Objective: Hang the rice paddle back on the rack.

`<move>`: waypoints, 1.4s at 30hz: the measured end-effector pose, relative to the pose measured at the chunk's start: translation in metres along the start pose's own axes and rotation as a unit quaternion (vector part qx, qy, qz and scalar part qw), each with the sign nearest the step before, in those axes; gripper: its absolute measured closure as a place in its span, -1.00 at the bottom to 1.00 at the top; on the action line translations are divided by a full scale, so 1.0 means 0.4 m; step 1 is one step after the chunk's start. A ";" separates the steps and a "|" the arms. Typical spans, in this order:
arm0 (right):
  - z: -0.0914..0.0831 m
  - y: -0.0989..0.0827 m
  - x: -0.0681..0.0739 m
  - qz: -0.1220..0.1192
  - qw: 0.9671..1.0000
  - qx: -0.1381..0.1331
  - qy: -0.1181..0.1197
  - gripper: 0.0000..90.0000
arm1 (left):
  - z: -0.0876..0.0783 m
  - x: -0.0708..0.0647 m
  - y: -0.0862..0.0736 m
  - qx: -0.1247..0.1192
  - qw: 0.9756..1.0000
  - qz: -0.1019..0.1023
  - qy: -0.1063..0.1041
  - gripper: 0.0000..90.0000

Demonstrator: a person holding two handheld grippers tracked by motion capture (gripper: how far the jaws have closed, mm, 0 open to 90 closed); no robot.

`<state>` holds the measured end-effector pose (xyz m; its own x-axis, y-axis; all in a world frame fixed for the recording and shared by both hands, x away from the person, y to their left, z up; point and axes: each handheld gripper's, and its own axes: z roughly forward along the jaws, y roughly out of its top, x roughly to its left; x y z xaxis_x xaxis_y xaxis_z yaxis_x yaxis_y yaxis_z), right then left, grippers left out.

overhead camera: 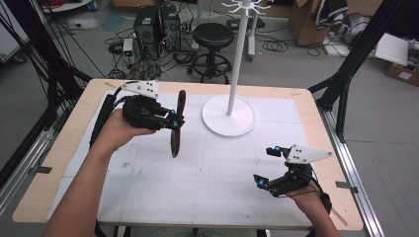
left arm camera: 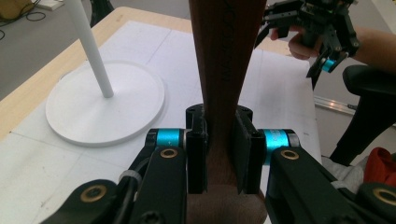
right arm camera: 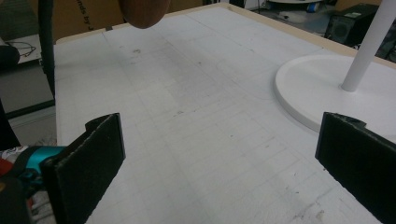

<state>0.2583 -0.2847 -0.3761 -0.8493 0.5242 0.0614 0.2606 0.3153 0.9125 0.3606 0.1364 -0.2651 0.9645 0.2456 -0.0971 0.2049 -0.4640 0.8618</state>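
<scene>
A wooden paddle was held in the air above the worktop (overhead camera: 148,197).
The left hand-held gripper (overhead camera: 174,120) was clamped on the paddle (overhead camera: 177,123) near its middle, holding it upright above the worktop, left of the white stand (overhead camera: 229,120). The right hand-held gripper (overhead camera: 267,165) rested low near the front right, jaws wide apart and empty. To carry it well, the grip should stay firm and the paddle clear of the stand's pole.

A long, dark brown wooden piece (overhead camera: 177,123) stands nearly upright, clamped near its middle between the left gripper's (overhead camera: 174,121) fingers (left arm camera: 197,154), both ends free above the surface (overhead camera: 207,173).
</scene>
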 end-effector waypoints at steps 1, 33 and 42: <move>0.000 0.000 0.001 0.002 1.000 0.000 0.002 -0.99 | -0.001 0.003 0.006 -0.002 1.000 -0.001 0.001 0.71; 0.000 0.000 0.000 0.004 1.000 -0.002 0.005 -0.99 | -0.005 0.088 0.172 -0.008 1.000 0.011 0.005 0.71; 0.003 -0.001 0.001 0.003 1.000 0.000 0.006 -0.99 | -0.001 0.116 0.206 -0.012 1.000 -0.003 0.012 0.71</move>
<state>0.2583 -0.2837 -0.3770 -0.8534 0.5163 0.0726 0.2664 0.3121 0.9119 0.4220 0.1100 -0.1985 0.9591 0.2679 -0.0909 0.2063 -0.4425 0.8727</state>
